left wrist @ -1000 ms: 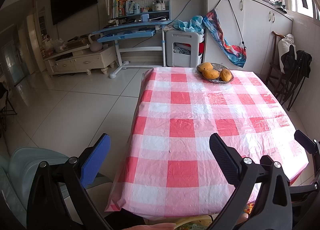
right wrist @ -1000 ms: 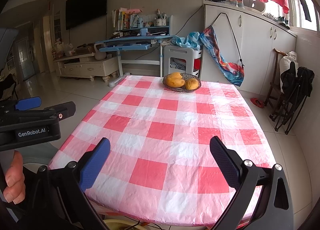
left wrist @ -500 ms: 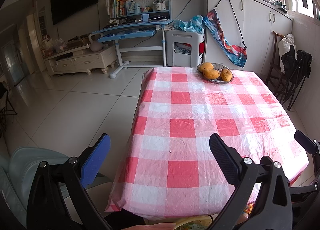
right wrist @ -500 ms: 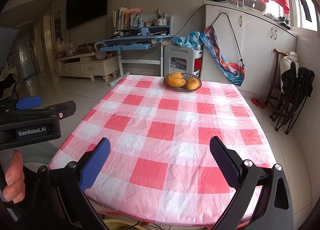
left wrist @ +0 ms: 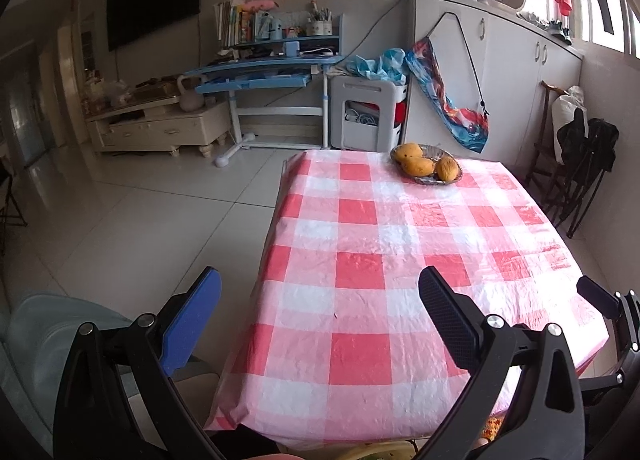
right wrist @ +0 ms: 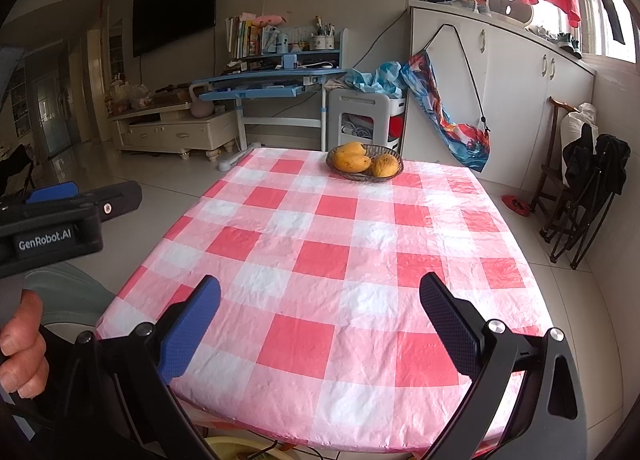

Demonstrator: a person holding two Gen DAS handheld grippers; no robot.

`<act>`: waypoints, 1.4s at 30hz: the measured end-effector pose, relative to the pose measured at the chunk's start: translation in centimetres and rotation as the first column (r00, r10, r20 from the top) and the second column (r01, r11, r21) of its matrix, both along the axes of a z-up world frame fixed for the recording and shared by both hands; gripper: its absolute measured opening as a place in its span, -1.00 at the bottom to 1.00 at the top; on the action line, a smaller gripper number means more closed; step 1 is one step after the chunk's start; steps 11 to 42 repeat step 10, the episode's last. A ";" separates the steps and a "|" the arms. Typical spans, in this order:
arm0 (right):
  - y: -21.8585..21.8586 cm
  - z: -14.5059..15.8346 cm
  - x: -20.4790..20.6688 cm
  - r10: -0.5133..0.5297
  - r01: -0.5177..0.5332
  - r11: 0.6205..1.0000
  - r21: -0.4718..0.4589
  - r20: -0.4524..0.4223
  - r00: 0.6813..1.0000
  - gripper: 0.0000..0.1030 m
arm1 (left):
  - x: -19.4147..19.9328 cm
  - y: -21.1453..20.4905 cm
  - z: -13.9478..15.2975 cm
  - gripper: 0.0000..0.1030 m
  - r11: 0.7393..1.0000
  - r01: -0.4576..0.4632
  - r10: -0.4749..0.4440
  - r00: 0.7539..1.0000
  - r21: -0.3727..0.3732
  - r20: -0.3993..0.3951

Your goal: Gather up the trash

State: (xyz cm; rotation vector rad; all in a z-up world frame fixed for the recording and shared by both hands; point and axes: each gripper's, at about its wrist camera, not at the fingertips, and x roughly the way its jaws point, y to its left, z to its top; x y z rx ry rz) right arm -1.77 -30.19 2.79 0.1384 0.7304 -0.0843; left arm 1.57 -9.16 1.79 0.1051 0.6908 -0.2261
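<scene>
No change over the last second: left claw (left wrist: 320,300) and right claw (right wrist: 320,308) both stay spread, empty, at the counter's (right wrist: 360,260) near edge. No trash visible; only a fruit bowl (right wrist: 364,163) at the far edge.

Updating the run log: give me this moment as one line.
left hand-held gripper: open, empty | right hand-held gripper: open, empty | table: fruit bowl only | trash: none visible

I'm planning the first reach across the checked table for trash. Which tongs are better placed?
Right, probably. The right tongs hang open over the near edge of the tablecloth. The left tongs, also open, straddle its left edge, blue finger off the table. No trash is visible.
</scene>
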 end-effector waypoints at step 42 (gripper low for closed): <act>-0.2 0.0 0.1 0.001 -0.001 1.000 -0.001 -0.001 1.000 0.85 | 0.8 0.0 -0.5 0.86 1.000 -0.001 0.001 0.998 -0.003 -0.062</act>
